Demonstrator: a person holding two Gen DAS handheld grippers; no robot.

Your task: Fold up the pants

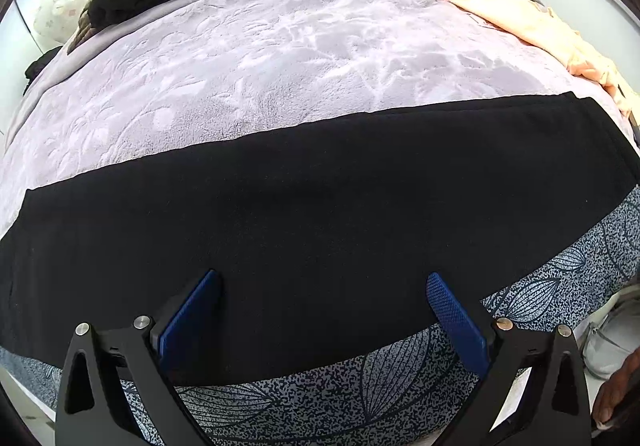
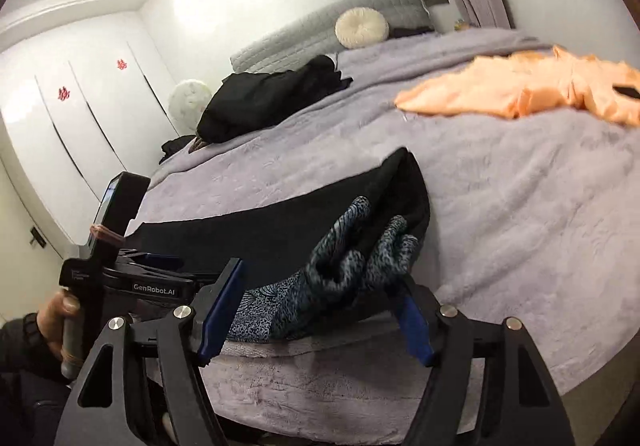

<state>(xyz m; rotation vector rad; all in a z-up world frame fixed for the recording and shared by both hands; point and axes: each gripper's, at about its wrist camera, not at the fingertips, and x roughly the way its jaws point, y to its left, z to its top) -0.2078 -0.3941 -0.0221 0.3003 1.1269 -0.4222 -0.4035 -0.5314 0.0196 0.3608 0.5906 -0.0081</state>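
Black cloth, one pair of pants [image 1: 320,214], is our first entry: laid flat in a long band across the near edge of the bed [image 1: 280,58], over a blue speckled leaf-print lining or layer [image 1: 352,386] that shows along the near side. Whether that print belongs to the pants we cannot tell.

We take the pants as landmark.

Left claw [image 1: 322,322]: above the pants' near edge, fingers spread wide, nothing gripped; blue pads [image 1: 456,322] clear of the cloth.

Right claw [image 2: 316,320]: at one end of the pants, where black and printed cloth bunch up in folds [image 2: 360,246]. The bunch lies between the fingers; the jaws stand fairly wide, and we cannot make out pads pressing on it.

Beyond the pants, far side: a heap of dark clothing [image 2: 272,102]. Beyond and to the right: a peach garment [image 2: 520,90], spread loose, with a small dark object on it that we cannot identify.

Further behind: grey headboard [image 2: 320,26], round cream cushion [image 2: 362,28].

Left of the pants: the other handset, gripped by a hand [image 2: 56,316] in a dark sleeve.

Containers: we list none.

Cut off: both ends of the pants in the left view; a pale shoe [image 1: 612,338] at the right rim.
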